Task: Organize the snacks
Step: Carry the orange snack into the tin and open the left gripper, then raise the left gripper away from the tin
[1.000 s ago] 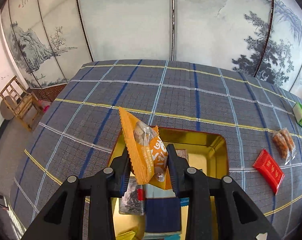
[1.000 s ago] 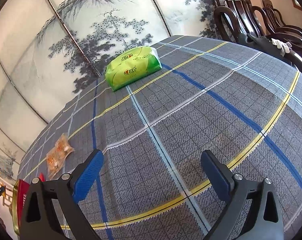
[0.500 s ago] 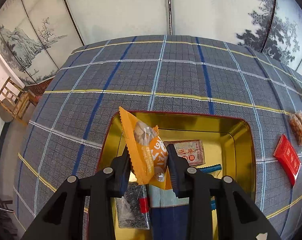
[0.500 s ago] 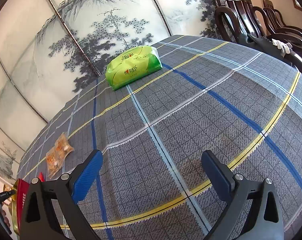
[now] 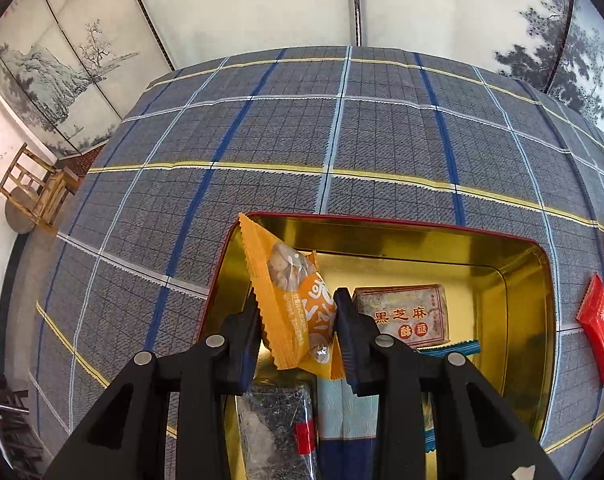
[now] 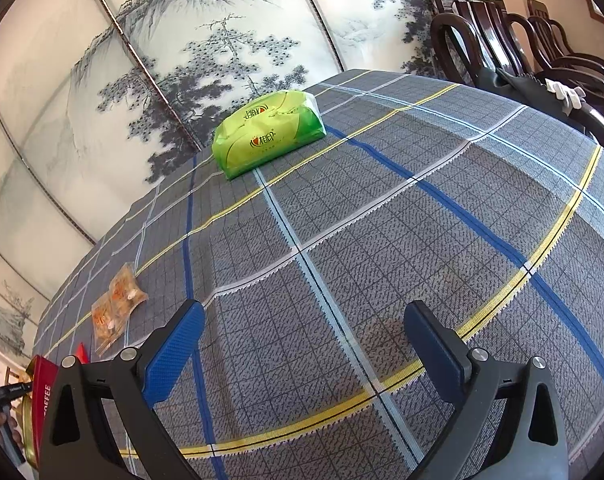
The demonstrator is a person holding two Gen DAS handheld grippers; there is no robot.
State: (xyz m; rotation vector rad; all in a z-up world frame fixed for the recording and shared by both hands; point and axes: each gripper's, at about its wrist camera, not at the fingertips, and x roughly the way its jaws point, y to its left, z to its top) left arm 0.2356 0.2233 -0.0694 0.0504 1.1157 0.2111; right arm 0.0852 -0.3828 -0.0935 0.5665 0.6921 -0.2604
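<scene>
Left gripper closed on a crinkle-edged orange foil snack packet, held upright between its black fingers directly above the open gold-lined rectangular tin with a red rim; the packet hangs over the tin's near-left part, clear of the floor. Inside the tin lie a grey-brown wrapped sesame cake block, a clear bag of dark seeds, a pale-and-navy flat packet and a blue crimped wrapper end. To place well, judged from this pose: lower the packet toward the bare gold floor at the far left, tilt it flat before letting go, and part the fingers only once it rests, so it neither tips over the rim nor lands on the seed bag.

Right gripper spread wide and holding nothing, hovering above the grey plaid tablecloth. Only the right wrist view shows the green plastic tissue pack at the table's far edge and the dark wooden chairs; both views show the clear twin packets of orange crackers; only the left wrist view shows the tin's contents and the flat red sachet beside it.
</scene>
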